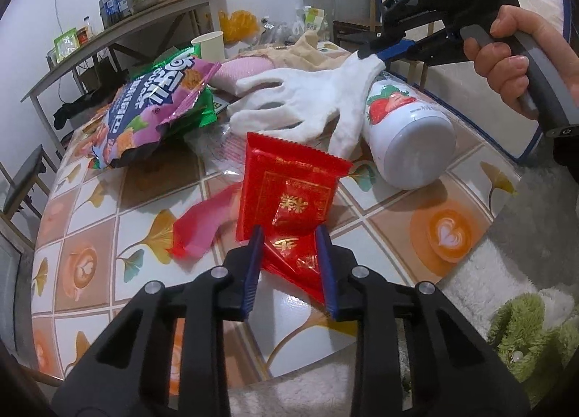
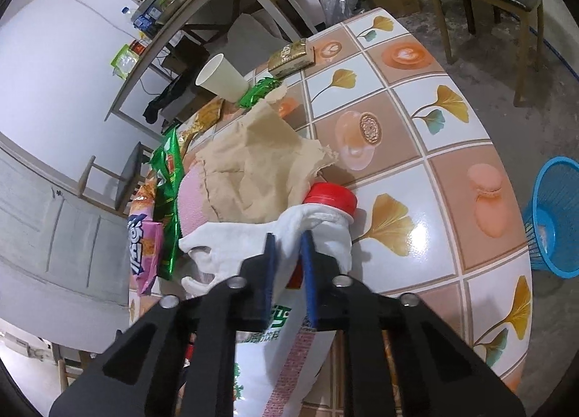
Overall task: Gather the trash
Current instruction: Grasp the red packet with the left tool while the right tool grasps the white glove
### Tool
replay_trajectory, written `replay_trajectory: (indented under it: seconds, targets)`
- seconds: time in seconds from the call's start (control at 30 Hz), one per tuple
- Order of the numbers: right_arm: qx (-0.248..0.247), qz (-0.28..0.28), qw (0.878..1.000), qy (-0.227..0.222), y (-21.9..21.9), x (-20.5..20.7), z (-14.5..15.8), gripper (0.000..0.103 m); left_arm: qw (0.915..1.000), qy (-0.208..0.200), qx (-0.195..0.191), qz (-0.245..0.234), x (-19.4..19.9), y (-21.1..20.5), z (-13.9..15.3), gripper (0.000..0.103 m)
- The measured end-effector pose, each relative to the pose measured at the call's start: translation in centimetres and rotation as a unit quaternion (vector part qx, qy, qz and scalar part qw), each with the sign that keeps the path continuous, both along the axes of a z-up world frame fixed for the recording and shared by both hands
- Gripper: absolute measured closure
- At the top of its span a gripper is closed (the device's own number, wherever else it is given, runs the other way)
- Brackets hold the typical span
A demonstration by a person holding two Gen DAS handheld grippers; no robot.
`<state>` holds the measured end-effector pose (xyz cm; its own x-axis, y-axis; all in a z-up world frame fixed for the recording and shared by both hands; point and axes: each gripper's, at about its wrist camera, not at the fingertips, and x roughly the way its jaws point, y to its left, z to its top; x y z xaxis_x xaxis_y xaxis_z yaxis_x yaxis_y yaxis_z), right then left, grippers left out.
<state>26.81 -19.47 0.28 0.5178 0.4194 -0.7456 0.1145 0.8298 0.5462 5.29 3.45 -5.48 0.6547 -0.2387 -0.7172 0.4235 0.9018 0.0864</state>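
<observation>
Left gripper (image 1: 290, 232) jaws pinching red wrapper (image 1: 289, 189) (part-open), right gripper (image 2: 288, 241) clamping white glove (image 2: 318, 232)

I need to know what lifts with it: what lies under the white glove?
The white glove drapes over the neck of the strawberry bottle, which lies on its side; its fingers reach a clear wrapper. Anything else beneath is covered.

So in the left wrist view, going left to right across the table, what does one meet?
Purple snack bag → red packet between the left tongs → white glove, pinched at its cuff by the right tongs → strawberry bottle lying on its side.
</observation>
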Motion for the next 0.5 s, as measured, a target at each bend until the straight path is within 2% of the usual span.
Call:
replay_trajectory:
  seconds: [0.2,0.5]
  targets:
    - [0.022,0.018,0.999,-0.027,0.7,-0.8,1.5,0.096,0.9998,-0.016,-0.009,0.002,-0.6,0.3,0.9,0.078]
    - [0.069,0.069,0.992,-0.081,2.4,-2.0,5.6,0.097,0.9971,-0.058,-0.044,0.023,-1.4,1.4,4.1,0.081]
